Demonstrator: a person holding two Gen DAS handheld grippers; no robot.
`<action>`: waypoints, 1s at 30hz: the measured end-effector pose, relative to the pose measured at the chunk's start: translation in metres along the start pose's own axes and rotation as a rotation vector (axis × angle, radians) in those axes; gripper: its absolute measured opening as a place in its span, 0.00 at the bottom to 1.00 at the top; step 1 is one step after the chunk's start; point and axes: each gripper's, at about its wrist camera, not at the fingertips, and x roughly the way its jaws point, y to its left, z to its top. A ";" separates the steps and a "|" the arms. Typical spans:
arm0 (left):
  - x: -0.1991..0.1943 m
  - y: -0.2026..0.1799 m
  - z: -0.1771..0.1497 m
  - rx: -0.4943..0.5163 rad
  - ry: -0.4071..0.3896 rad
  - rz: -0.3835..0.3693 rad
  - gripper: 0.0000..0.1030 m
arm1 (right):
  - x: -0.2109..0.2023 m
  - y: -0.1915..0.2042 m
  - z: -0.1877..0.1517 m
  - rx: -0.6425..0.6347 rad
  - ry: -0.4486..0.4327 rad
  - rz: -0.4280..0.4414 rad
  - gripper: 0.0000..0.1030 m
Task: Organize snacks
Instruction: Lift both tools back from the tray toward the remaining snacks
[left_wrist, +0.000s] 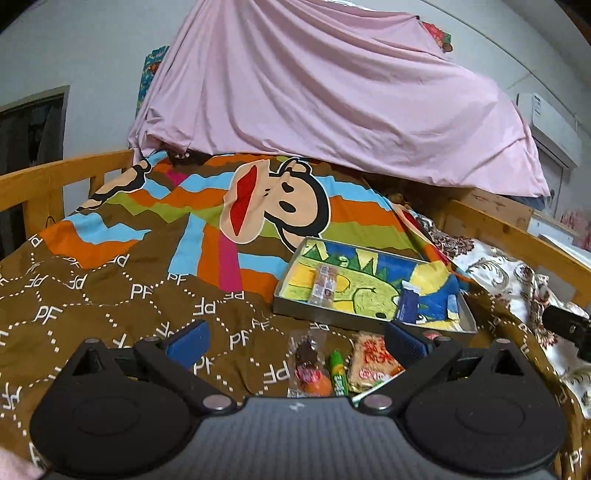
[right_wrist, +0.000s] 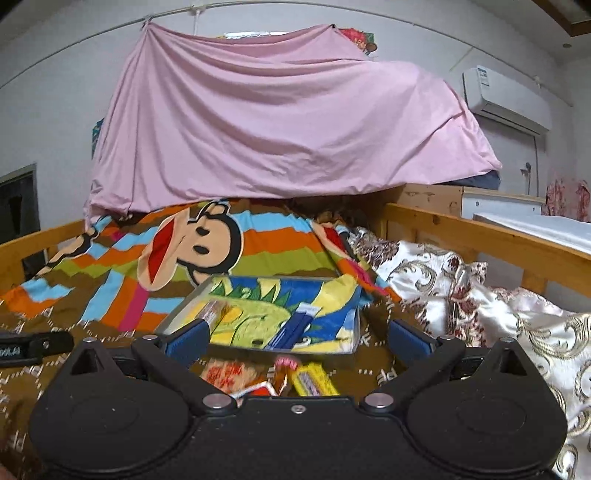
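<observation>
Two grippers, both spread wide and empty, hover over the brown patterned bedspread (left_wrist: 110, 295). Left gripper (left_wrist: 295, 338): loose snacks lie between and just below its fingers — a clear packet with an orange sweet (left_wrist: 308, 373), a green tube (left_wrist: 338, 373), a red-printed packet (left_wrist: 373, 360). Beyond them sits the shallow tray (left_wrist: 295, 301) with dinosaur-print lining, holding a clear-wrapped bar (left_wrist: 323, 284) on its left side and a dark blue packet (left_wrist: 408, 304) on its right. Right gripper (right_wrist: 297, 338): same tray (right_wrist: 173, 323) ahead between the fingers; a yellow packet (right_wrist: 314, 380) and red-printed packet (right_wrist: 225, 374) just below, blurred.
</observation>
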 end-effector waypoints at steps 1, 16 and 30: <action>-0.003 -0.001 -0.002 -0.002 0.004 0.003 0.99 | -0.003 0.000 -0.001 -0.001 0.004 0.003 0.99; -0.039 -0.014 -0.022 0.068 0.104 0.048 0.99 | -0.041 0.005 -0.017 -0.020 0.075 0.026 0.99; -0.060 -0.021 -0.028 0.112 0.127 0.098 0.99 | -0.055 0.014 -0.024 -0.014 0.163 0.013 0.99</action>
